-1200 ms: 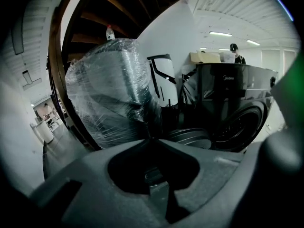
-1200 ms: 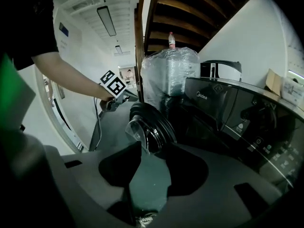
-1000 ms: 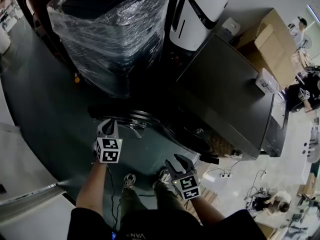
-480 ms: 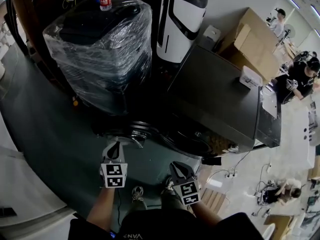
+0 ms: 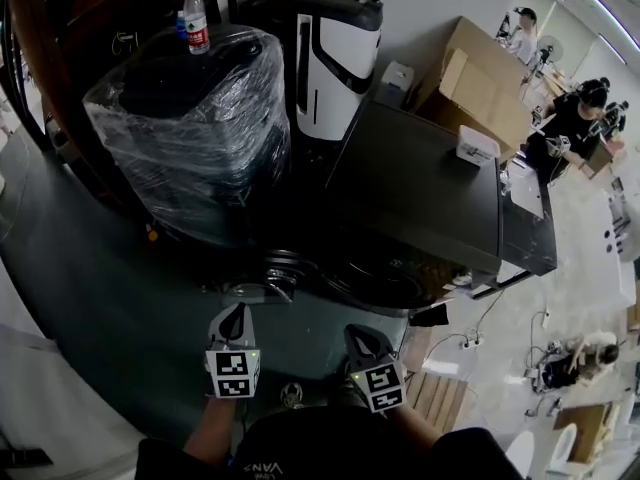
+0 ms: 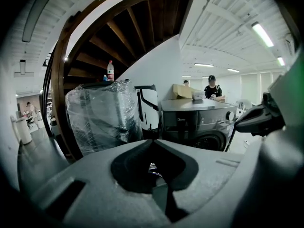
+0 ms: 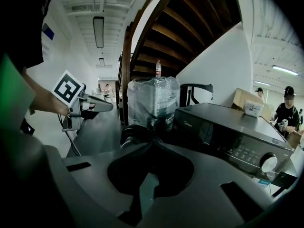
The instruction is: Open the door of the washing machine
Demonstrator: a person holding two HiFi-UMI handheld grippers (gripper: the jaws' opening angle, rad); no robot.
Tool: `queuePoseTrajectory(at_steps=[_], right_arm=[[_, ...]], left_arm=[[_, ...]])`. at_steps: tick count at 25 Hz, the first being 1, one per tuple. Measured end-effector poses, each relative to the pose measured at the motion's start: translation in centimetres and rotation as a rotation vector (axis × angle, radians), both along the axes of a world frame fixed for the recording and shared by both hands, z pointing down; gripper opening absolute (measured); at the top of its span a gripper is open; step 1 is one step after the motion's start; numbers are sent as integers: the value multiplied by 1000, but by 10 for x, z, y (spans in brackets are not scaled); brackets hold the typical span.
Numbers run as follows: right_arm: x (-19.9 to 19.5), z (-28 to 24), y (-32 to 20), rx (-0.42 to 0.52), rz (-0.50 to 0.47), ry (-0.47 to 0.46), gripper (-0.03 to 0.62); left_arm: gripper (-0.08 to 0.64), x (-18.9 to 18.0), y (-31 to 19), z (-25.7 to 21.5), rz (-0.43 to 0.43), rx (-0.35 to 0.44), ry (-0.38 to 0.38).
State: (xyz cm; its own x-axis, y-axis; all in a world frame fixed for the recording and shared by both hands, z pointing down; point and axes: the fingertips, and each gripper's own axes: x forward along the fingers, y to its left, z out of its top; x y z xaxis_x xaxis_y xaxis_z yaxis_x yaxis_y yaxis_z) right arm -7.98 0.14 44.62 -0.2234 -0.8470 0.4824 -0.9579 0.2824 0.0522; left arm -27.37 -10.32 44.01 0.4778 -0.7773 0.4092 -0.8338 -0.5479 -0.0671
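Observation:
The dark washing machine (image 5: 430, 183) stands ahead at centre right. Its round door (image 5: 278, 266) is swung out to the left and the drum opening (image 5: 385, 286) is exposed. My left gripper (image 5: 234, 320) hangs in front of the door, clear of it, shut and empty. My right gripper (image 5: 362, 339) is below the drum opening, its jaws closing until the tips meet with nothing between them. The left gripper view has the machine's front (image 6: 197, 122) past the shut left gripper (image 6: 152, 144). The open door (image 7: 135, 134) lies beyond the right gripper (image 7: 152, 146) in its own view.
A plastic-wrapped appliance (image 5: 190, 118) with a water bottle (image 5: 195, 20) on top stands left of the machine. A white-and-black appliance (image 5: 335, 48) and cardboard boxes (image 5: 480, 78) are behind. A power strip with cables (image 5: 468, 343) lies on the floor at the right. People (image 5: 575, 123) work at the back right.
Both grippers have drawn back from the door towards me and risen. The right gripper's jaws have gone from spread wide to shut. The head view has tilted up.

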Motion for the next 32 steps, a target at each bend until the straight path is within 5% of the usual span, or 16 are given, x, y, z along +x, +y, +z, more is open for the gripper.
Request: queuePoseTrajectory(at_steps=[14, 32], right_arm=[[-41, -18, 30, 55, 17, -73, 3], [-79, -14, 46, 4, -27, -28, 3]], left_arm=[[18, -12, 65, -23, 130, 56, -12], [18, -37, 93, -25, 121, -3, -11]])
